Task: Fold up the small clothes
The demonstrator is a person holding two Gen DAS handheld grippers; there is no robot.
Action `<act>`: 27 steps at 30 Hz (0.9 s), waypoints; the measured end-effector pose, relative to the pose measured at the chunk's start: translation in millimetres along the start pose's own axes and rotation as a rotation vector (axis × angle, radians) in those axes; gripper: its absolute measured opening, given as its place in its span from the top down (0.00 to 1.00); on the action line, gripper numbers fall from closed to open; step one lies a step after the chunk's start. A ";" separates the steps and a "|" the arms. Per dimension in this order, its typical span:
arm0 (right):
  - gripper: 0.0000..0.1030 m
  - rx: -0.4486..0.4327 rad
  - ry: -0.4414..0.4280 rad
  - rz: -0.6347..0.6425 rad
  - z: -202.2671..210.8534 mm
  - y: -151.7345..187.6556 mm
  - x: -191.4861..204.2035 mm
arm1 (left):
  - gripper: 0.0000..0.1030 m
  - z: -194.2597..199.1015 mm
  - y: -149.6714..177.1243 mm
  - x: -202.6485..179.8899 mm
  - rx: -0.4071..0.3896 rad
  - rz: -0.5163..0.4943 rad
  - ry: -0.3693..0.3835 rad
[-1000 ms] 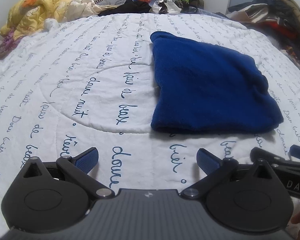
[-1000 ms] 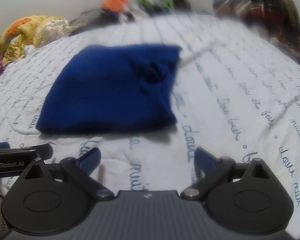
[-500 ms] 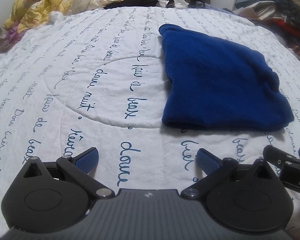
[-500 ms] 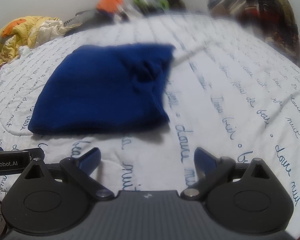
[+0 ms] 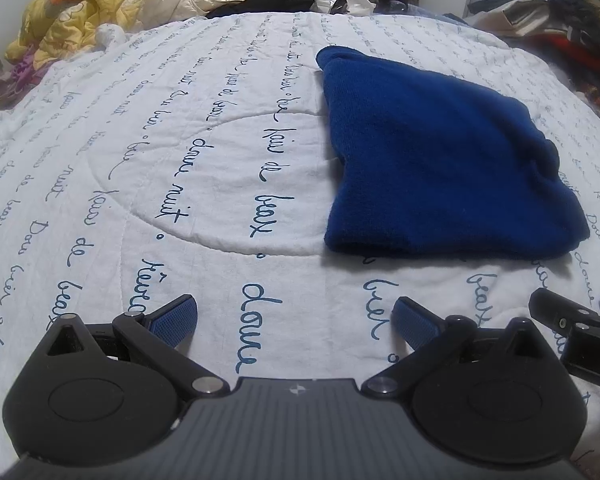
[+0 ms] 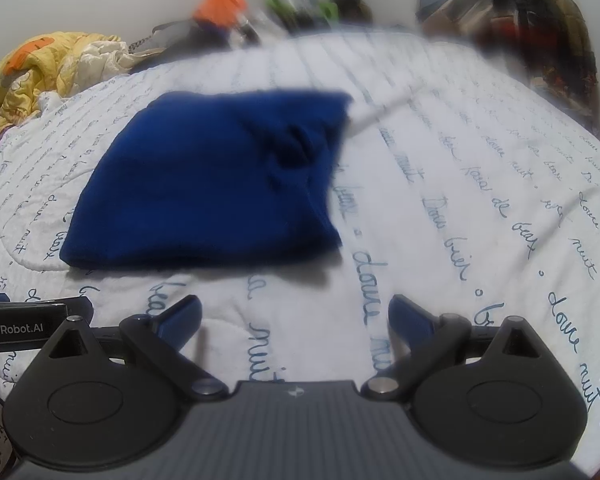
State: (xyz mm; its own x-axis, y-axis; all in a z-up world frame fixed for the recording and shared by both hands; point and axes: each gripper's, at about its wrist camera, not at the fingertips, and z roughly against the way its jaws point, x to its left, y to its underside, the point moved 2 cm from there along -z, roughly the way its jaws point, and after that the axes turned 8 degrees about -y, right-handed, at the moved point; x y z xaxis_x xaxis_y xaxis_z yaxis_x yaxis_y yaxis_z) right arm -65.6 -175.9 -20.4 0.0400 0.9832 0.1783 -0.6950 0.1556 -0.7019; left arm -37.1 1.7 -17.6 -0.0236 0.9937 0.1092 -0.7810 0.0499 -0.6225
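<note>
Both wrist cams low over quilt, facing fwd; share blue garment, bedside-clutter bkgd.

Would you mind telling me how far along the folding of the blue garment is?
Done: the blue garment lies folded into a compact stack on the white quilt. In hand: nothing; the left gripper and right gripper are open, short of it. Left: no other small clothes laid out, perhaps only tidying.
</note>
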 end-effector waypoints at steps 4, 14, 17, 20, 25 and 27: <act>0.02 0.008 -0.002 -0.001 1.0 -0.8 0.6 | 0.00 0.2 -0.1 0.2 0.000 -0.004 0.001; 0.02 0.013 -0.002 0.005 0.6 -0.9 1.4 | 0.00 0.4 0.2 0.1 0.001 -0.004 -0.003; 0.02 0.015 -0.004 0.007 0.2 -0.8 1.9 | 0.00 0.5 0.2 0.2 0.002 -0.005 -0.002; 0.02 0.014 -0.003 0.007 0.4 -0.9 1.8 | 0.00 0.8 0.8 1.0 0.002 -0.002 0.000; 0.02 0.013 -0.002 0.007 0.4 -0.5 1.6 | 0.00 0.7 0.3 0.4 0.003 -0.006 -0.002; 0.02 0.012 -0.002 0.006 0.4 -0.3 1.7 | 0.00 1.0 0.1 0.3 0.004 -0.007 -0.002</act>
State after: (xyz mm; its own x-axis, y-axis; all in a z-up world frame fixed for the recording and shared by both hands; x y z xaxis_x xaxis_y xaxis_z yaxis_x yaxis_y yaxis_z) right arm -65.6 -174.4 -19.5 0.0344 0.9839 0.1753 -0.7042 0.1483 -0.6944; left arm -37.8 1.9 -16.9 -0.0193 0.9932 0.1150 -0.7835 0.0564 -0.6188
